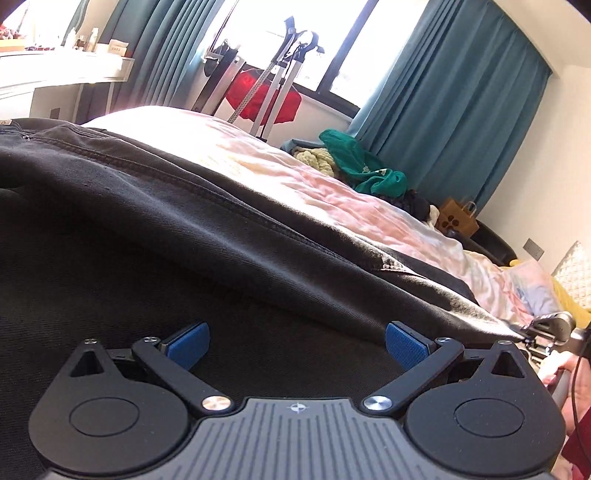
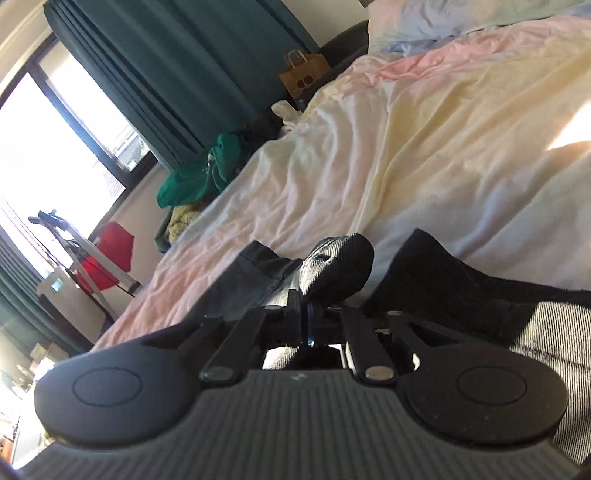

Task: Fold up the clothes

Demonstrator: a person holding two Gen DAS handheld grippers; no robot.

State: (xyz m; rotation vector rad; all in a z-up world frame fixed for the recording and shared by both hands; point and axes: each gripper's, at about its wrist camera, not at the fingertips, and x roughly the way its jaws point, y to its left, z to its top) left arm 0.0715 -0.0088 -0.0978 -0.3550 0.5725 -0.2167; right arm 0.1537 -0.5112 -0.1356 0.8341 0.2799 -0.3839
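While the dark grey denim trousers sprawl across the near edge of the bed with its crumpled pastel sheet, a heap of green and cream clothes crowds the far edge, beside teal pleated curtains. Left gripper hovers above the twill, blue ribbed pads apart. Right gripper is clamped on a bunched fold of that denim.

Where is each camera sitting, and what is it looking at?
Left wrist: sits on the left claw, open just above the black trousers, looking across the bed to the window; a hand shows at right.
Right wrist: sits on the right claw, shut on the trousers' edge, facing the pillows.
Both show the trousers, bed, green clothes and paper bag.
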